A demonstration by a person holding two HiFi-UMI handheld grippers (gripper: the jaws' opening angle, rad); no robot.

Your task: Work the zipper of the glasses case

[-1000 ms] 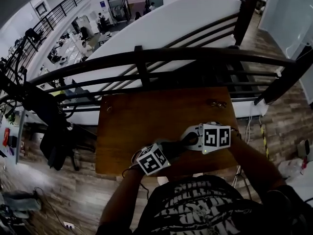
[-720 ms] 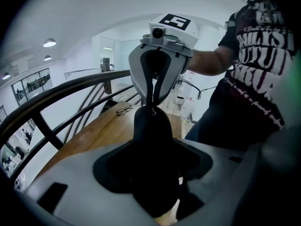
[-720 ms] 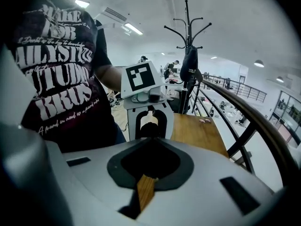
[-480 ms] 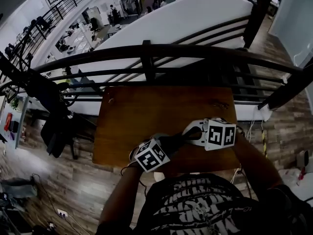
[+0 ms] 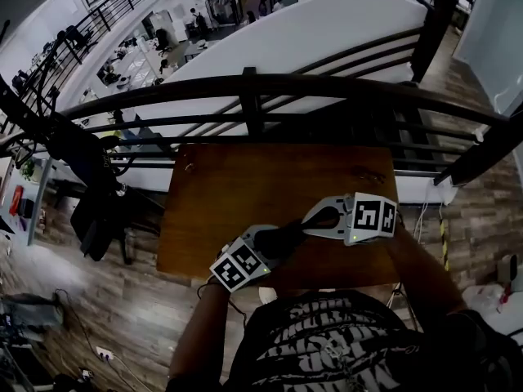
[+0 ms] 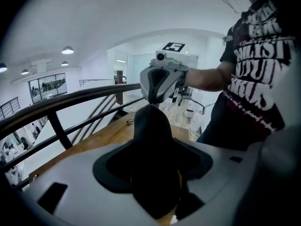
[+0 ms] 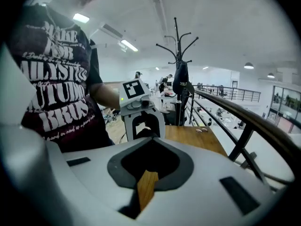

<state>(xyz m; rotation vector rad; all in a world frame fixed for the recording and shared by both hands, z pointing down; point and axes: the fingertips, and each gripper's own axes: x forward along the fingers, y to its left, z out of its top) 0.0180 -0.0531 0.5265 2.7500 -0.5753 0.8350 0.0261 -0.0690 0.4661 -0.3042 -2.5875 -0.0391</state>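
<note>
Seemingly the work is at the zipper itself, though how far the zip has run cannot be read. The glasses case (image 5: 288, 236), a dark rounded shell, is off the desk (image 5: 245, 186) and held in the air over its near edge, between the two tools. The left gripper (image 5: 274, 242) has its jaws clamped on the case's body; its own view shows the dark shell filling the gap between them and standing up past their tips. The right gripper (image 5: 315, 221) points at the case from the other side, and its jaws are pressed together, their tips meeting right at the case's far end. From the left gripper view, that tip touches the top of the shell. Whether a zipper pull sits in that pinch is too small and dark to tell, and no view shows the zip line or any opening between the halves. So picking up and bracing the case looks done. Left, by my reading, is the pull along the seam, with the left jaws holding the shell firm against it.
</note>
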